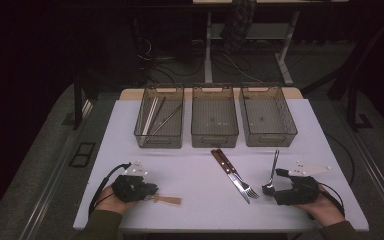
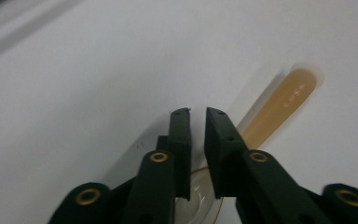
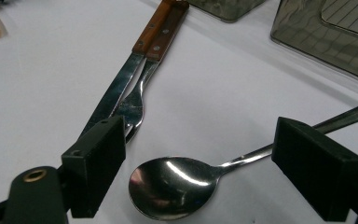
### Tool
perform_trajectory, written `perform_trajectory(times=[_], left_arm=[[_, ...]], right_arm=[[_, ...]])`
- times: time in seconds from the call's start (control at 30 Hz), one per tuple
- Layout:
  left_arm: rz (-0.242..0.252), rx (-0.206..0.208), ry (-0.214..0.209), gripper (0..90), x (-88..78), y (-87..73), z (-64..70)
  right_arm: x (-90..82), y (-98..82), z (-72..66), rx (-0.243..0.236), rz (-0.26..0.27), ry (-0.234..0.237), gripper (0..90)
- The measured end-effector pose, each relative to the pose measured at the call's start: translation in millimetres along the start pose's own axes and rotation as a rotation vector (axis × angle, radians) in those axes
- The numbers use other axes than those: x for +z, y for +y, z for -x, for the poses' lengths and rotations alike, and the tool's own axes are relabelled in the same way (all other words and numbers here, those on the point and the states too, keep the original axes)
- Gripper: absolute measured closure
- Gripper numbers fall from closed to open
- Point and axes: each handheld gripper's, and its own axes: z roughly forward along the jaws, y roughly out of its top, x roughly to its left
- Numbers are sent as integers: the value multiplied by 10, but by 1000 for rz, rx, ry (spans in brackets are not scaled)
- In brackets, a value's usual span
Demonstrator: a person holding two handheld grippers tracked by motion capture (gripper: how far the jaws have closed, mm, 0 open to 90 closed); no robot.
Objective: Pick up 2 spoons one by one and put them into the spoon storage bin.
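at the table's near edge, the left gripper (image 1: pixel 152 192) stands barely parted over a tan wooden spoon (image 1: pixel 169 200), unheld; the right gripper (image 1: pixel 271 186) gapes around a steel spoon (image 3: pixel 177 184) — nothing gripped. chopsticks-like sticks (image 1: pixel 159 116) sit in the left smoky bin (image 1: pixel 142 131); knife (image 1: pixel 227 172), fork (image 1: pixel 240 177) remain.

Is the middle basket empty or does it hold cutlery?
Empty: the middle basket shows only its bare mesh floor in the high view.
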Motion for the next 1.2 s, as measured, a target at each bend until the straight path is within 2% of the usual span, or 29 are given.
perform_trajectory(times=[0.1,0.2,0.33,0.43,0.67,0.73,0.87,1.2], left_arm=[[63,41,-36,675,-25,64,65],[100,91,-95,601,3,123,165],[100,161,-146,531,107,205,307],[86,180,-165,527,193,239,351],[23,210,-169,538,323,220,360],[11,209,-183,539,343,206,356],[-1,223,-196,563,377,197,366],[-2,270,-175,641,394,186,395]], right_arm=[[-1,1,-1,-2,1,0,172],[-1,1,-1,0,1,0,172],[2,2,-5,-2,0,1,172],[1,4,-9,-2,0,0,172],[2,6,-12,-3,2,2,172],[1,7,-14,-3,3,2,172],[5,8,-17,-3,0,3,172],[9,9,-20,-3,-2,4,172]])
